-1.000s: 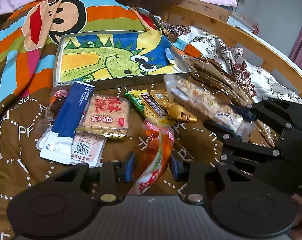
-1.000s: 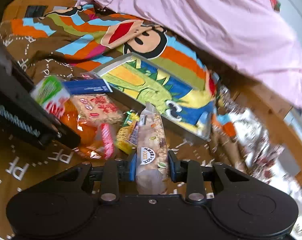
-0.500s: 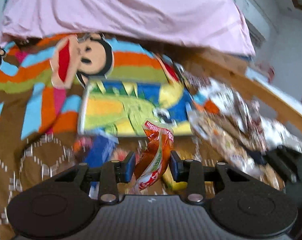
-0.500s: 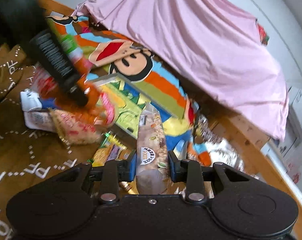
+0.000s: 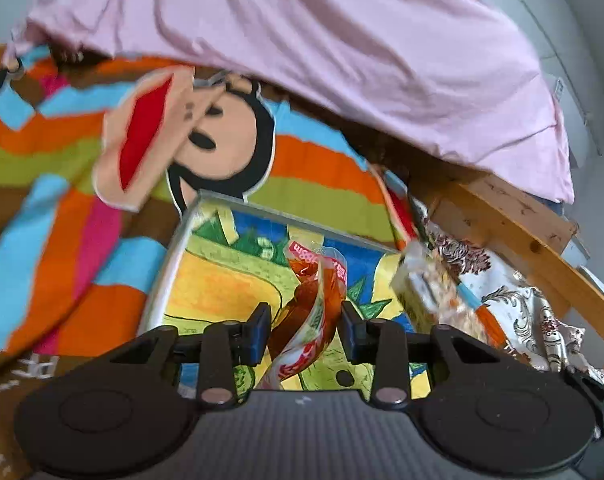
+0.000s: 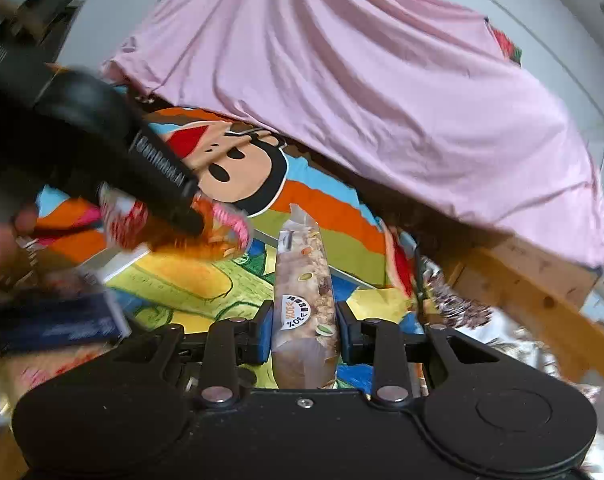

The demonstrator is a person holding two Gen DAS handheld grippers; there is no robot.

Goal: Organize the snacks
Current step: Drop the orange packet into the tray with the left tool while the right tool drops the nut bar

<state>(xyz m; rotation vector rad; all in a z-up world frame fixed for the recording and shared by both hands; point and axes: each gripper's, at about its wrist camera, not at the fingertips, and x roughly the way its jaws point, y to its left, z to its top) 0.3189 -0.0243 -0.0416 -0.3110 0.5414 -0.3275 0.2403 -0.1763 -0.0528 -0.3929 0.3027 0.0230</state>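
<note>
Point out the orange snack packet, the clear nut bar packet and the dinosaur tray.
orange snack packet (image 5: pixel 308 320), left wrist view, twisted middle between the fingers.
nut bar packet (image 6: pixel 305 300), right wrist view, round label area.
dinosaur tray (image 5: pixel 169 268), left wrist view, left metal rim.

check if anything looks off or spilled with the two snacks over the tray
Nothing spilled. The orange packet hangs twisted in the left gripper; the nut bar sits straight in the right gripper, both above the dinosaur tray.

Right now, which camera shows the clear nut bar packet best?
The right wrist view: the nut bar packet sits sharp and centred in the right gripper, round label readable. The left wrist view catches it only as a blurred shape at the right, over the tray.
</note>
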